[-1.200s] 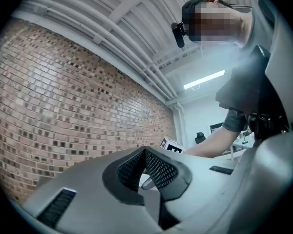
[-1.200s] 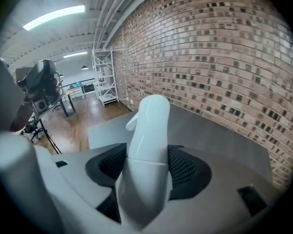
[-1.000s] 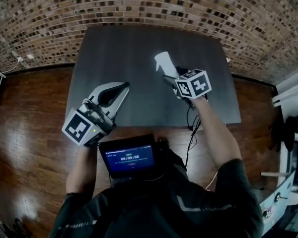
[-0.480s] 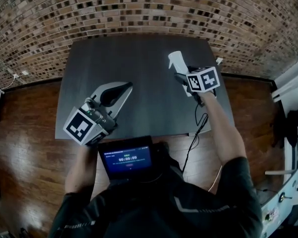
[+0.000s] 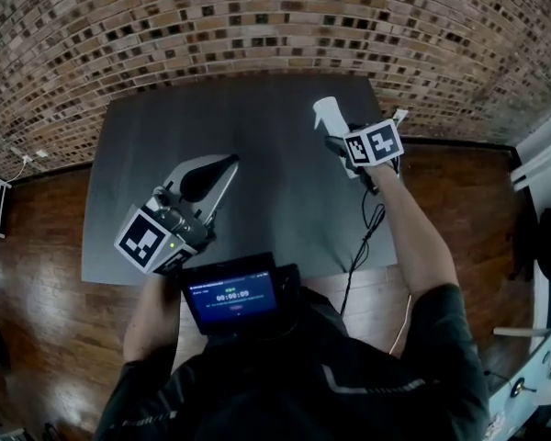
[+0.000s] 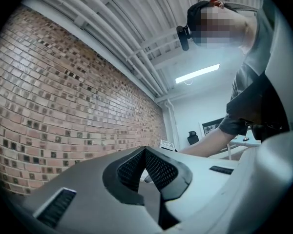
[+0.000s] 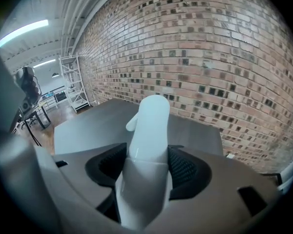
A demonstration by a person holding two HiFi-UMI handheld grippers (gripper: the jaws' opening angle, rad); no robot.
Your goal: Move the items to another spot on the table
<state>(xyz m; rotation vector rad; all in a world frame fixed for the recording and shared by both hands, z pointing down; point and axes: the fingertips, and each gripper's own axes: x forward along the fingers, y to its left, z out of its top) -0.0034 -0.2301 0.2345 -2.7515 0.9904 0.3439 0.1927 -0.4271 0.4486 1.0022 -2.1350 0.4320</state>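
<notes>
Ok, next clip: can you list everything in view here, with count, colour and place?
bottle: one, white, at the table's far right, between the right gripper's jaws
table: one, dark grey, against the wall
wall: one, brown brick, behind the table
floor: one, brown wood, around the table
cable: one, black, hanging below the right arm
screen: one, black with blue display, at the person's chest
left gripper: one, grey and black, over the table's near left, shut and empty
right gripper: one, grey and black, shut on the bottle
</notes>
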